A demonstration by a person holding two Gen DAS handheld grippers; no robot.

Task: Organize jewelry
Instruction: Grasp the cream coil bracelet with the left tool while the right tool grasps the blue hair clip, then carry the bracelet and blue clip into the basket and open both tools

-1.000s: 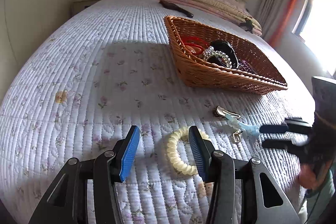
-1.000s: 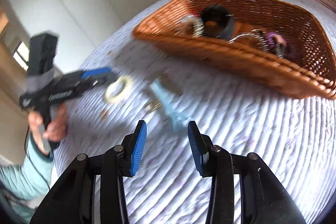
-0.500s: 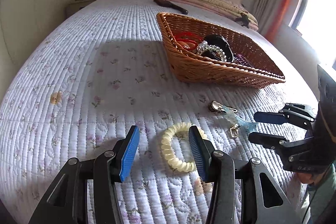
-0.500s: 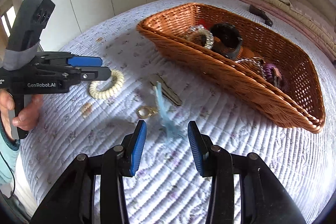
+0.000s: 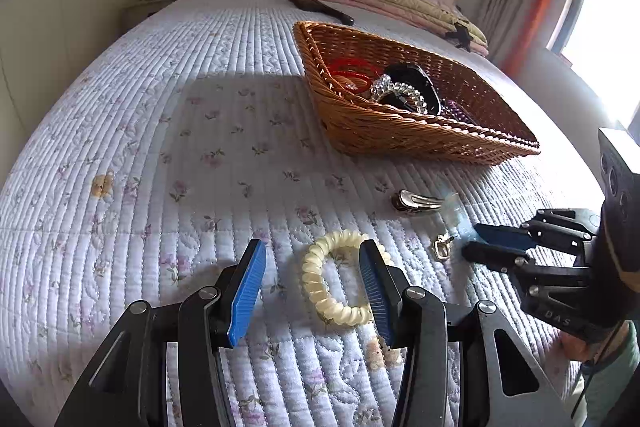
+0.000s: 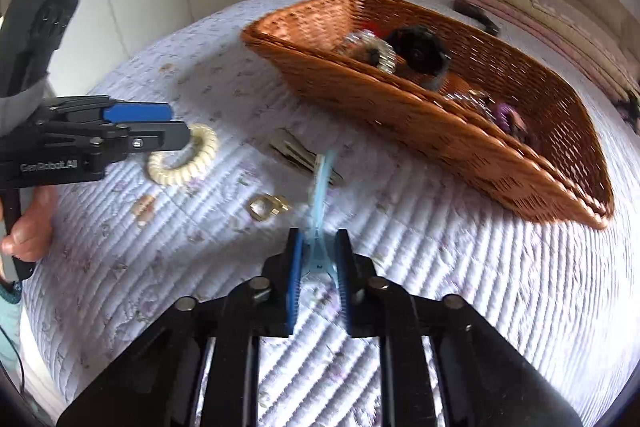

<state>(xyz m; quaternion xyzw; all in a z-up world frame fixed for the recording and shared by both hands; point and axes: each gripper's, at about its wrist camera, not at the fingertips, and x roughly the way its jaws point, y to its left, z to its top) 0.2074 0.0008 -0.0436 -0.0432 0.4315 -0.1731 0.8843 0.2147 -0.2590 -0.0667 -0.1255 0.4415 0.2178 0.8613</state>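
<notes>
A quilted white bedspread with small purple flowers (image 5: 168, 131) filled both fisheye views, and on it sat a shallow woven brown wicker basket (image 5: 404, 137), upper right of centre in the left wrist view, already holding a red bangle, a black hair clip and beaded pieces, which suggested it was the collecting place for the jewelry. At the bottom of the left wrist view, the left tool (image 5: 312, 287) stood with its blue-padded jaws wide apart, straddling one side of a cream spiral coil hair tie (image 5: 334, 281) lying flat on the bed, apparently lined up to close on it. At the lower centre of the right wrist view, the right tool (image 6: 318, 267) had its jaws drawn nearly together on the wide end of a translucent pale blue hair clip (image 6: 320, 203), whose narrow end pointed up the frame toward the basket; the picture was blurred, so whether the clip was off the bed could not be told. Beside it lay a silver metal barrette (image 5: 416, 202) and a small gold clasp (image 6: 266, 207), loose on the quilt, probably waiting their turn.
</notes>
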